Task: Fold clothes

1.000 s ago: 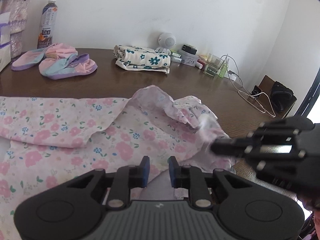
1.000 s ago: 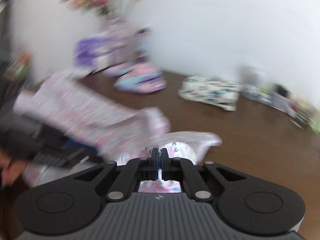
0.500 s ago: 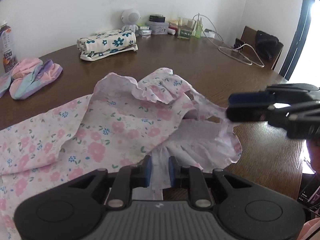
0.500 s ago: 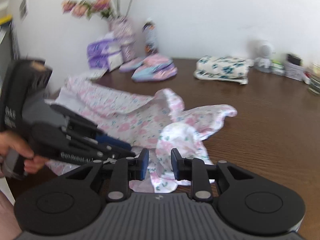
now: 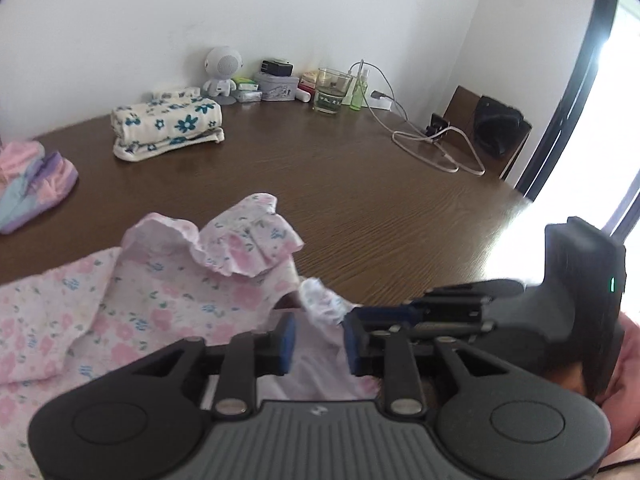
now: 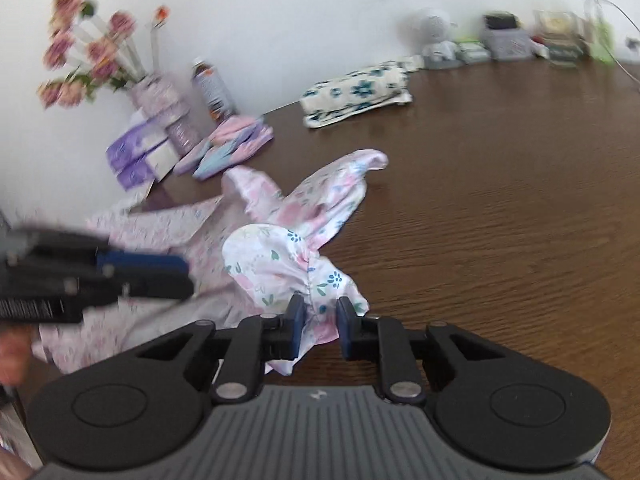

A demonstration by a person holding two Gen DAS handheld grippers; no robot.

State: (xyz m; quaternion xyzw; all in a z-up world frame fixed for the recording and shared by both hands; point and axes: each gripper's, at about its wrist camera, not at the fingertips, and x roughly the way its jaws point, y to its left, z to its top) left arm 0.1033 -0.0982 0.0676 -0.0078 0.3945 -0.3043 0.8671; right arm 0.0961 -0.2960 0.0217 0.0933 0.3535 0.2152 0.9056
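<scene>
A pink floral garment (image 5: 168, 292) lies crumpled on the brown table (image 5: 380, 192), its ruffled sleeve (image 5: 248, 240) bunched up. My left gripper (image 5: 319, 340) is open over the garment's near edge, and pale cloth shows in its gap. My right gripper (image 5: 360, 316) reaches in from the right, its blue tip next to the left one. In the right wrist view my right gripper (image 6: 322, 330) is open, and a white ruffle of the garment (image 6: 280, 264) runs between its fingers. There the left gripper (image 6: 160, 272) is blurred at the left.
A folded cream cloth with blue flowers (image 5: 168, 128) and a pink-purple folded piece (image 5: 32, 184) lie farther back. A white speaker (image 5: 222, 68), a glass (image 5: 330, 90), small boxes and a cable (image 5: 432, 144) line the wall. A flower vase (image 6: 156, 96), bottle (image 6: 212, 92) and tissue packs (image 6: 136, 156) stand far left.
The right gripper opened from shut and let the ruffle drop, then came close beside the left gripper. The left view swung right. The left fingers spread a little wider.
</scene>
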